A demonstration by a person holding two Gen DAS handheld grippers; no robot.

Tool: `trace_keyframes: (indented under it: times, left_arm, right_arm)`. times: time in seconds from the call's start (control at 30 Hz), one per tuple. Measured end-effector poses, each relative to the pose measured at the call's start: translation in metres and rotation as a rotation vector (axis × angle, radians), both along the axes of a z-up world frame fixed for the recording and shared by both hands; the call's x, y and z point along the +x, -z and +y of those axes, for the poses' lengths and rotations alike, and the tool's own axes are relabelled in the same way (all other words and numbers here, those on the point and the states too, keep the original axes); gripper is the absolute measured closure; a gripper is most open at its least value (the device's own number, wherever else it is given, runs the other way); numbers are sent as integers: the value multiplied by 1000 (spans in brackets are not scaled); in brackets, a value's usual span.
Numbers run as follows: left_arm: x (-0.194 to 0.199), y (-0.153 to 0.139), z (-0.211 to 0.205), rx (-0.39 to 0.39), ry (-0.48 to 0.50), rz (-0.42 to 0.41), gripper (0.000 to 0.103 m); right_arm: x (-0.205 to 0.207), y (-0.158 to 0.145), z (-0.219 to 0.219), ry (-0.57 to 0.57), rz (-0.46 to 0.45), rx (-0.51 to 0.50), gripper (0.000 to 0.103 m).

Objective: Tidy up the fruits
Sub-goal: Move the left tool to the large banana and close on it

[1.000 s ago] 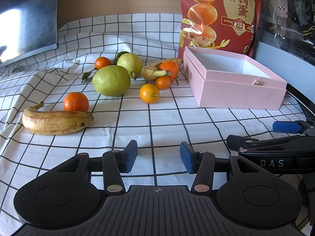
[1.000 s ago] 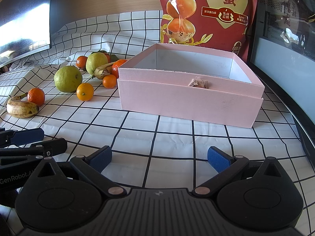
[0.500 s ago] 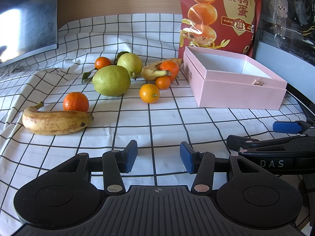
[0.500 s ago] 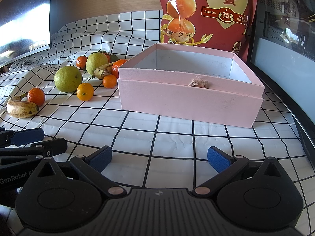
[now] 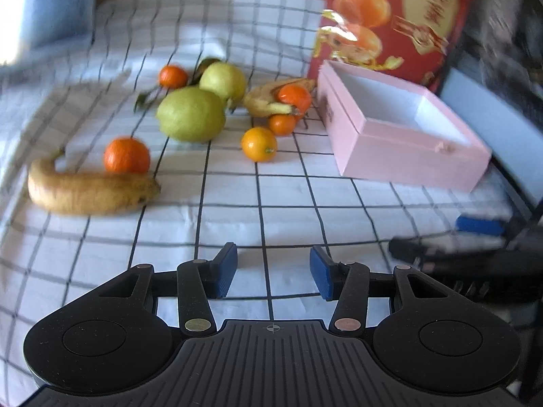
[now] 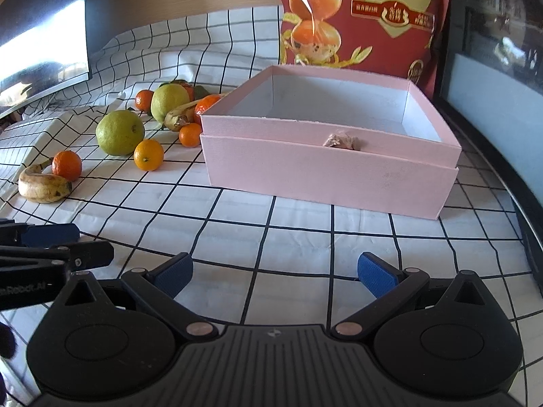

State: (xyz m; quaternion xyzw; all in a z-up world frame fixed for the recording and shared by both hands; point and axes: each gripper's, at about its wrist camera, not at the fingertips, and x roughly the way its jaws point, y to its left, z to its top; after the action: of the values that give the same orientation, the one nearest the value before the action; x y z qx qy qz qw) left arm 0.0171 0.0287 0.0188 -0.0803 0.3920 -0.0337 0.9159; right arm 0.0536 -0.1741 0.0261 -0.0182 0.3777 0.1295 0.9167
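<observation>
Fruit lies loose on the checked cloth: a spotted banana (image 5: 91, 193), a mandarin (image 5: 126, 156) behind it, a big green citrus (image 5: 190, 114), a small orange (image 5: 258, 144), and more fruit further back. An open pink box (image 5: 407, 156) stands to their right, with nothing in it that I can see. My left gripper (image 5: 273, 268) hovers over bare cloth in front of the fruit. Its jaws are closing and nothing is between them. My right gripper (image 6: 276, 271) stands open and empty in front of the pink box (image 6: 322, 173).
A tall red snack bag (image 6: 366, 17) stands behind the box. A dark screen (image 6: 40, 34) leans at the far left, and a dark panel runs along the right edge. Each gripper shows at the side of the other's view.
The left wrist view has gone blurred and tilted, with the fruit and box shifted slightly up the frame. Its blue pads stand a little closer together. The right view is unchanged.
</observation>
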Motion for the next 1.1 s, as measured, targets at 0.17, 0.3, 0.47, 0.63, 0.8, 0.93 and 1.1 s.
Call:
trace_keyframes:
  times: [0.17,0.3,0.47,0.63,0.8,0.93,1.1]
  left_arm:
    - [6,-6,33,-159,-65,108,68]
    - [2,-17,65,-206,-180,122,68]
    - [-8,-45,126,-188,-452,12,67]
    - [9,-42,178,-276,-593,59,67]
    - [34,-36,187,-272,-619,94,67]
    - [42,-30,182,-221,-576,113,52]
    - [75,-29,158,-31,-419,117,36]
  right_arm:
    - [4,0,2,-76,35,-34,0]
    - [6,0,4,-77,48,-45,0]
    - [5,0,5,-76,41,-46,0]
    - [4,1,5,-76,43,-50,0]
    - [5,-5,11,-95,68,-49,6]
    - [-4,-9,18,-97,33,-84,6]
    - [-8,-15,29,-111,6,-98,6]
